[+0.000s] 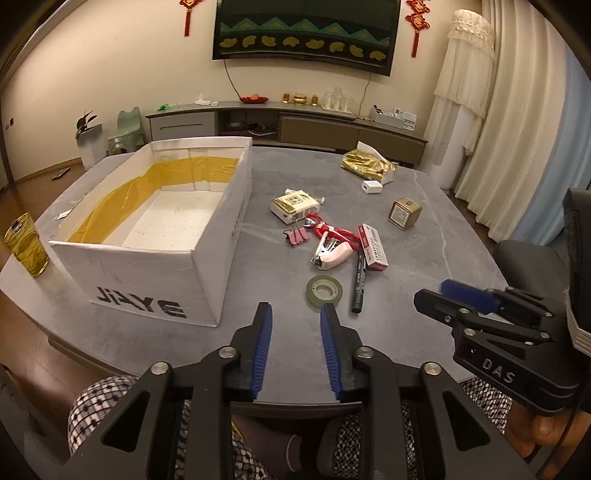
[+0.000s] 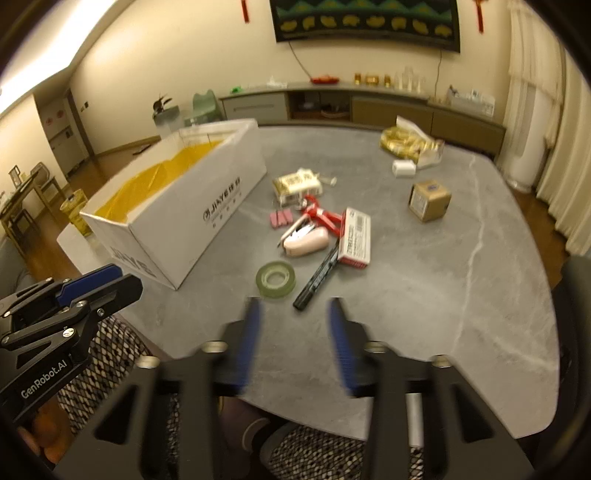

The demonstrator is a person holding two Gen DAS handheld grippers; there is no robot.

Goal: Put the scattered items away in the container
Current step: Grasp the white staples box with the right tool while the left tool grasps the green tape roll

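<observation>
Two claws, left claw [image 1: 296, 308] and right claw [image 2: 295, 302], we see spread and empty; tape roll [image 1: 324, 291] at 12 o'clock on the tabletop [image 1: 406, 266].

Your right gripper [image 2: 293, 308] is smearing with motion blur in its own view, the box [image 2: 177, 206] is hiding your glass [image 2: 75, 212], and small labels are staying unreadable.

Glass of yellow liquid [image 1: 26, 245] left of box; wall TV [image 1: 306, 31], low cabinet [image 1: 288, 123], green stool [image 1: 127, 129], curtains [image 1: 517, 122] behind.
</observation>
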